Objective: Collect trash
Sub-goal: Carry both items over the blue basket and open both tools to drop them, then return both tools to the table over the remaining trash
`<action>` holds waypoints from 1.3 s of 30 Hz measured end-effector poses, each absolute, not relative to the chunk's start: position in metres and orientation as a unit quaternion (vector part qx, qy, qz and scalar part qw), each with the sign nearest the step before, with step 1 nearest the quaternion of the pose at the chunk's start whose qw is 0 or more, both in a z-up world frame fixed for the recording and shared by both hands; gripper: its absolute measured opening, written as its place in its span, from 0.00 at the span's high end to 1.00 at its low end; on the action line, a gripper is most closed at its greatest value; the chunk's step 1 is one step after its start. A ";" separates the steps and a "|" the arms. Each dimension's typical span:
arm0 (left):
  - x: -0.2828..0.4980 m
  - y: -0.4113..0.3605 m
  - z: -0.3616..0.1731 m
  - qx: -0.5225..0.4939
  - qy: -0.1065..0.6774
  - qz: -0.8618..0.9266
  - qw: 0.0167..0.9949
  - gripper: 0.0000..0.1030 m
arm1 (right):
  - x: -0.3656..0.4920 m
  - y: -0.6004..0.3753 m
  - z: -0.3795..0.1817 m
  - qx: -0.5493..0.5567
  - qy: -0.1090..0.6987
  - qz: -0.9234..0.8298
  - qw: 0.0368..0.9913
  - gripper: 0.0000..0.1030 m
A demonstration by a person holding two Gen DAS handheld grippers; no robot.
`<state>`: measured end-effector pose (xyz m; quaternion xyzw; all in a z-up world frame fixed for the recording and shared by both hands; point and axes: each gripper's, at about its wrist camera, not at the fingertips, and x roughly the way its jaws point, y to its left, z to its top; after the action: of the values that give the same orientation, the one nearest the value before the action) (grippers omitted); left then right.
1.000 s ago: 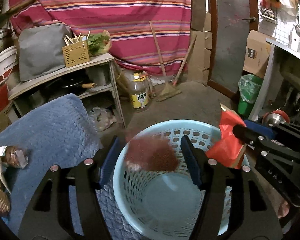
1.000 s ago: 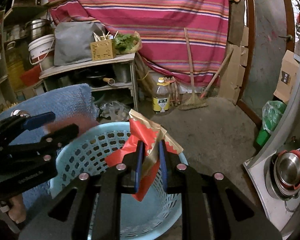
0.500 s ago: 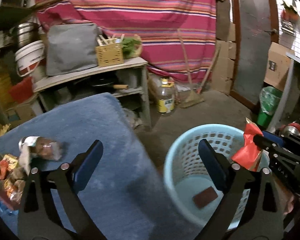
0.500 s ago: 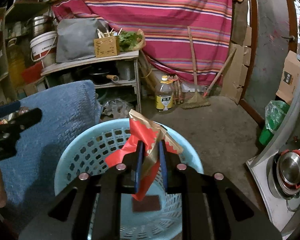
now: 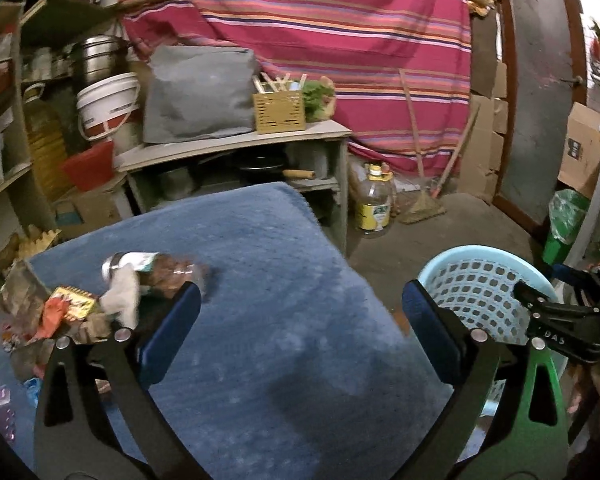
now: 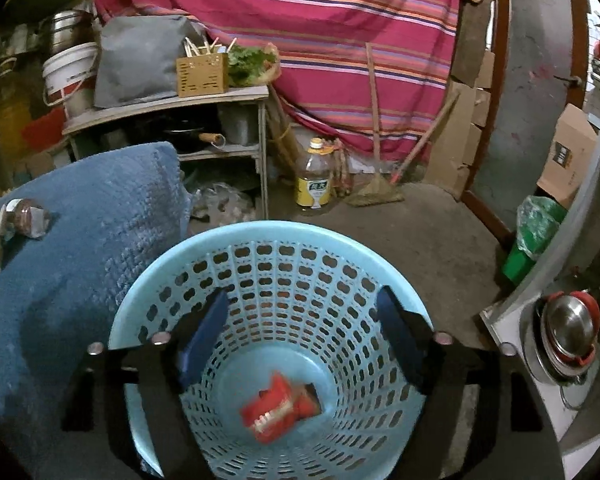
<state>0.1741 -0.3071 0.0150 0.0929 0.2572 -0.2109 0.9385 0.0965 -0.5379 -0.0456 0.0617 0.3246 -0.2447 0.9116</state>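
Right gripper: positioned above the light blue basket, fingers spreading apart with nothing between them. Directly below, on the basket floor, lies a red wrapper, blurred, beside a dark flat piece. Only the right wrist view shows the basket contents; the left wrist view shows the basket from the side, interior hidden.

Left gripper: over the blue-covered worktop, fingers parting to full width, nothing between them. In the left wrist view the right gripper appears at the basket rim.

Remaining trash: a crumpled plastic bottle lies on the worktop just beyond the left finger, with a heap of wrappers at the worktop's left edge. The heap is plainly seen only in the left wrist view; the right wrist view shows the bottle at its margin.

Beyond: a wooden shelf unit carrying a grey bag and a slatted box; an oil bottle and a broom on the floor; a striped cloth at the rear. A steel bowl at right appears only in the right wrist view.
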 end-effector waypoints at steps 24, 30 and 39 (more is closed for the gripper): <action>0.209 -0.051 0.006 0.049 0.274 -0.038 0.960 0.05 | 0.128 -0.338 -0.014 0.044 0.264 -0.114 0.957 0.06; 0.229 0.005 -0.009 0.032 0.288 0.003 0.957 0.05 | 0.152 -0.308 -0.025 0.043 0.284 -0.098 0.953 0.06; 0.261 0.041 -0.028 0.049 0.300 0.006 0.953 0.06 | 0.182 -0.276 -0.025 0.024 0.292 -0.086 0.952 0.06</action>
<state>0.2606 0.0406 -0.0277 0.0489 0.2999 0.0064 0.9527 0.1815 -0.2758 -0.0248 0.0239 0.2920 -0.0858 0.9523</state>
